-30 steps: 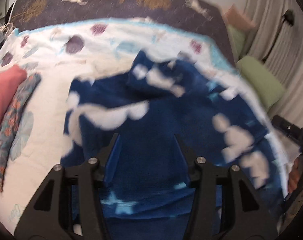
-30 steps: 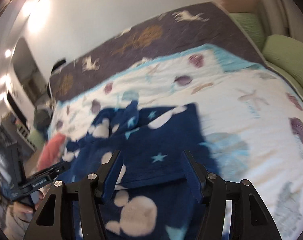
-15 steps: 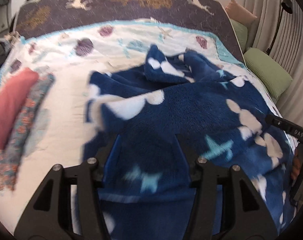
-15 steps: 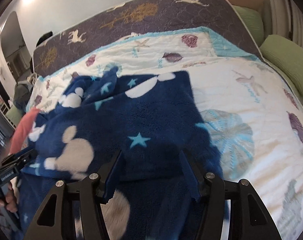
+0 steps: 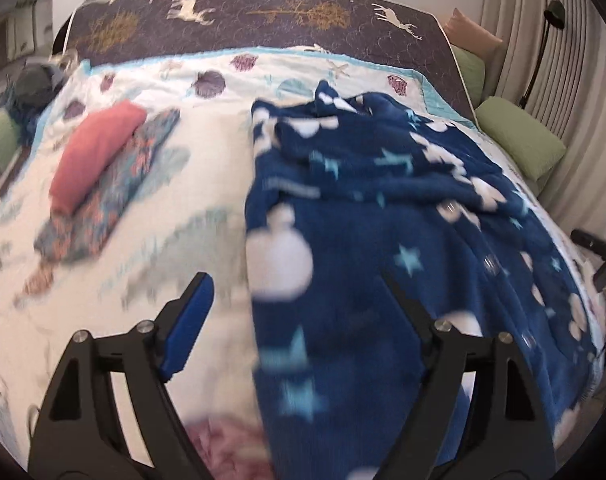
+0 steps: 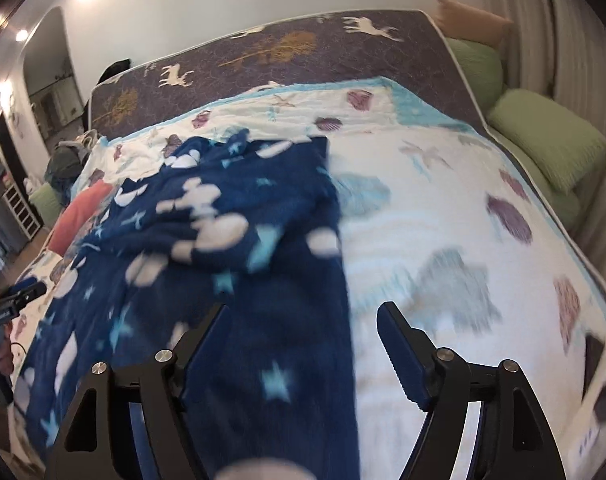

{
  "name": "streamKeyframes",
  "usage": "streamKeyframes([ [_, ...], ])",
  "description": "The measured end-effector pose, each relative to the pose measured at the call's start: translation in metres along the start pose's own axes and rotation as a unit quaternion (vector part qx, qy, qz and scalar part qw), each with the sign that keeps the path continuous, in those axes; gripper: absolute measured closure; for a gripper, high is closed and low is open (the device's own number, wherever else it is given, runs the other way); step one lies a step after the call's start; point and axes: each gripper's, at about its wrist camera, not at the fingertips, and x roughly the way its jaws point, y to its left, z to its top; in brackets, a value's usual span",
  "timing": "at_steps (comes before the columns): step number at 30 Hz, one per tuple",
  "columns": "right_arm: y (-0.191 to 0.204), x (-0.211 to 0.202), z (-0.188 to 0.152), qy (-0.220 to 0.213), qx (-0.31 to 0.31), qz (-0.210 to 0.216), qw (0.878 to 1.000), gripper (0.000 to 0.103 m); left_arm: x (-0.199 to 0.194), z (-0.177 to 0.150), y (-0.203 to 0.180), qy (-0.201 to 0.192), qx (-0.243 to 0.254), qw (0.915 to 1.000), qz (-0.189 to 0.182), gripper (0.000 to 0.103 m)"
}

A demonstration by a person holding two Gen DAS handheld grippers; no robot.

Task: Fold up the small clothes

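Note:
A dark blue fleece garment [image 5: 383, 240] with white shapes and pale stars lies spread and rumpled on the bed. It also shows in the right wrist view [image 6: 231, 248]. My left gripper [image 5: 295, 292] is open and empty over the garment's left edge. My right gripper [image 6: 303, 320] is open and empty over the garment's right edge. The right gripper's tip shows in the left wrist view [image 5: 595, 244]. The left gripper's tip shows in the right wrist view [image 6: 15, 300].
A white quilt [image 6: 443, 220] with shell prints covers the bed. A folded pink piece [image 5: 95, 152] lies on a folded floral piece [image 5: 103, 208] at the left. Green pillows [image 6: 551, 148] lie at the right. A purple mattress [image 5: 263, 24] leans against the far wall.
Both grippers were shut on the blue garment and have opened and let it go. The garment now lies flatter on the bed. Both grippers have pulled back toward the near edge.

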Motion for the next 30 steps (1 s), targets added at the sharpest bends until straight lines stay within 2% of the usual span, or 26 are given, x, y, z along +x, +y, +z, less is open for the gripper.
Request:
streamKeyframes([
  [4, -0.020, -0.019, -0.031, 0.006, 0.055, 0.009, 0.998, 0.026, -0.012, -0.029, -0.002, 0.020, 0.002, 0.9998, 0.002, 0.020],
  [8, -0.031, -0.029, -0.056, 0.016, 0.077, 0.025, 0.997, 0.024, -0.022, -0.045, -0.003, 0.035, -0.005, 0.9994, -0.003, 0.020],
  [10, -0.036, -0.032, -0.068, 0.025, 0.087, 0.027, 0.996, 0.023, -0.027, -0.049, -0.006, 0.036, -0.007, 0.9992, -0.013, 0.020],
  [17, -0.043, -0.050, -0.101, 0.031, 0.111, 0.028, 0.993, 0.023, -0.044, -0.061, -0.021, 0.033, 0.001, 0.9994, -0.009, 0.020],
  [21, -0.035, -0.074, -0.111, 0.009, 0.104, 0.029, 0.994, 0.023, -0.066, -0.067, -0.050, 0.015, 0.038, 0.9980, -0.049, 0.020],
  [26, 0.002, -0.101, -0.120, -0.035, 0.056, 0.075, 0.995, 0.023, -0.082, -0.084, -0.106, 0.020, 0.095, 0.9881, -0.119, 0.020],
  [30, 0.035, -0.098, -0.131, -0.035, 0.004, 0.070, 0.997, 0.023, -0.076, -0.100, -0.145, 0.034, 0.139, 0.9802, -0.137, 0.020],
])
